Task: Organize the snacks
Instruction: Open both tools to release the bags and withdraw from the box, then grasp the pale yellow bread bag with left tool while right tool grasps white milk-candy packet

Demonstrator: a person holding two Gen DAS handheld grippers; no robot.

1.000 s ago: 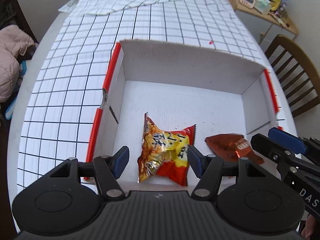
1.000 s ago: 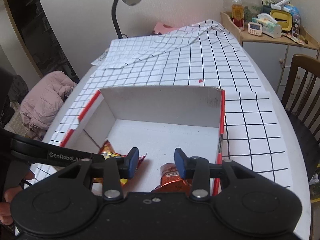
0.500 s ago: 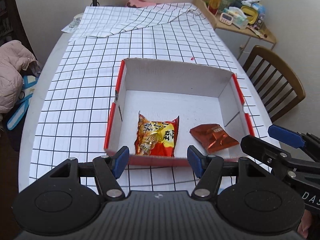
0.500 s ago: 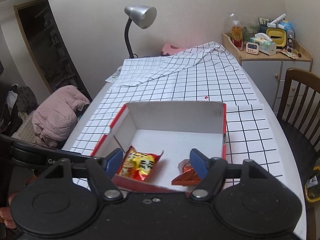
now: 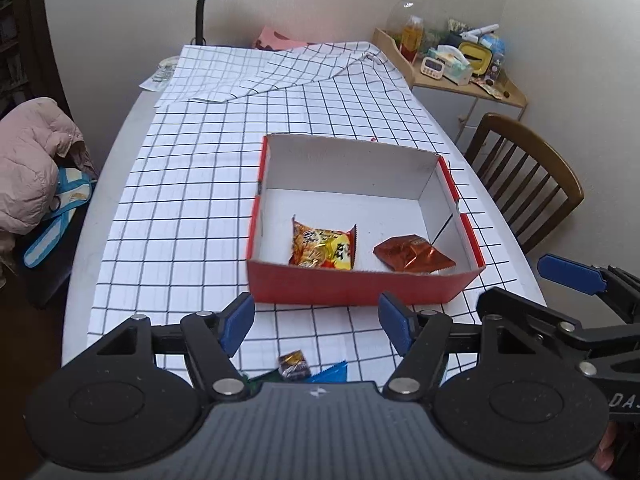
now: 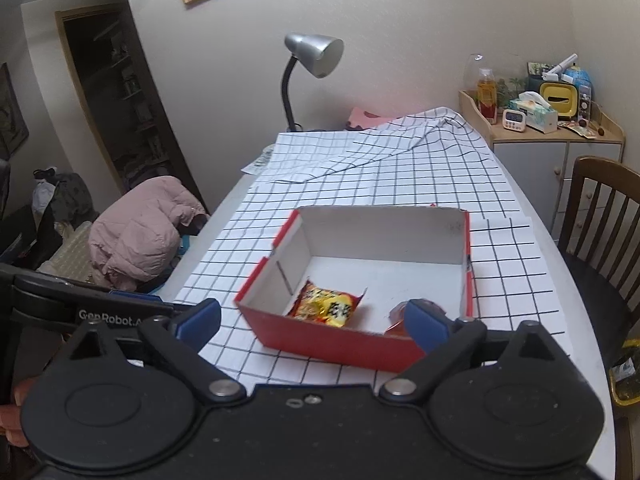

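Both grippers empty, jaws wide. Red box [image 5: 360, 288] sits mid-worktop toward the right edge; yellow-orange snack bag [image 5: 323, 249] and brown foil packet [image 5: 412, 258] already lie inside, against the near wall. Remaining loose items: small dark wrapped candy [image 5: 295, 365] and a blue wrapper [image 5: 330, 374] at the near worktop edge, directly under and between the left gripper [image 5: 316, 324] fingertips. Long axis unreadable, mostly hidden. Right gripper [image 6: 316, 322] points at the box, off to the right. Left is nearer: likely a straight drop onto the candy.
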